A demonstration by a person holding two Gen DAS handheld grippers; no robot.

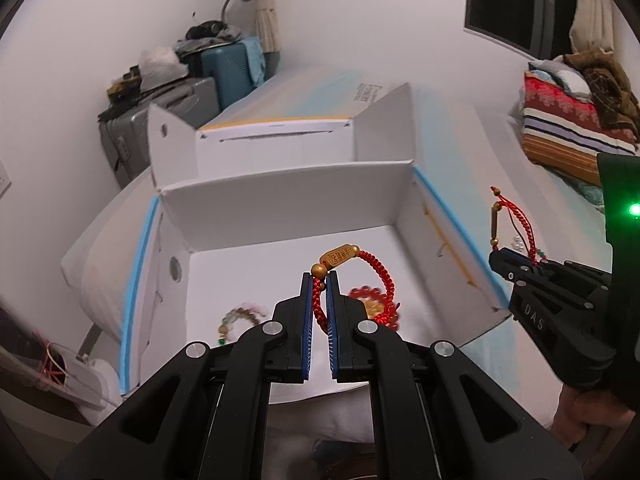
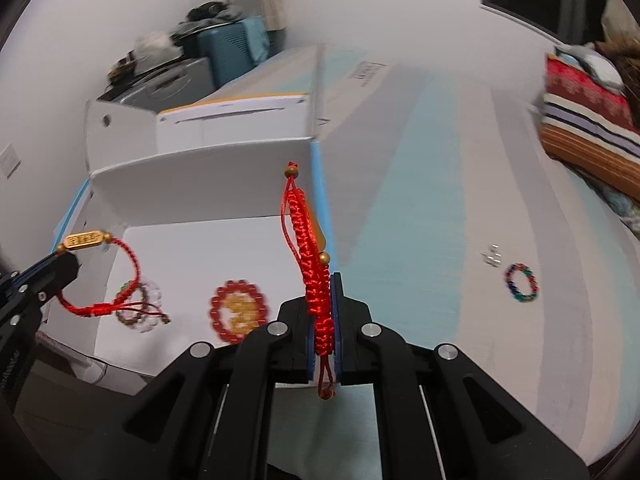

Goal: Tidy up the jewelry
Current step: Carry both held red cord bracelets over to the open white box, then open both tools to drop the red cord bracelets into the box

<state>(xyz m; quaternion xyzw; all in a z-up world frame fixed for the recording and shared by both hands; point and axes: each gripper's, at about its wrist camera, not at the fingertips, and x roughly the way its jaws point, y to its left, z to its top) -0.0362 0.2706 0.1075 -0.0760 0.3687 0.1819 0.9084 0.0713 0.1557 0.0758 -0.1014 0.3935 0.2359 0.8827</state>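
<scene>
Left gripper (image 1: 320,280) clamps a red cord bracelet (image 1: 372,272) over the white box (image 1: 288,196) — right gripper (image 2: 324,280), level beside it, clamps another red braided bracelet (image 2: 308,248).

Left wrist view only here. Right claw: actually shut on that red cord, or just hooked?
Observer: Shut. The red braided bracelet is pinched in the right claw, tail hanging below.
Operator: Anything left outside the box?
Observer: Yes, a multicoloured bead bracelet lies on the bed cover, right of the box.
Operator: Box contents? Blocked here.
Observer: A red bead ring around something yellowish, beside a pale bead bracelet.
</scene>
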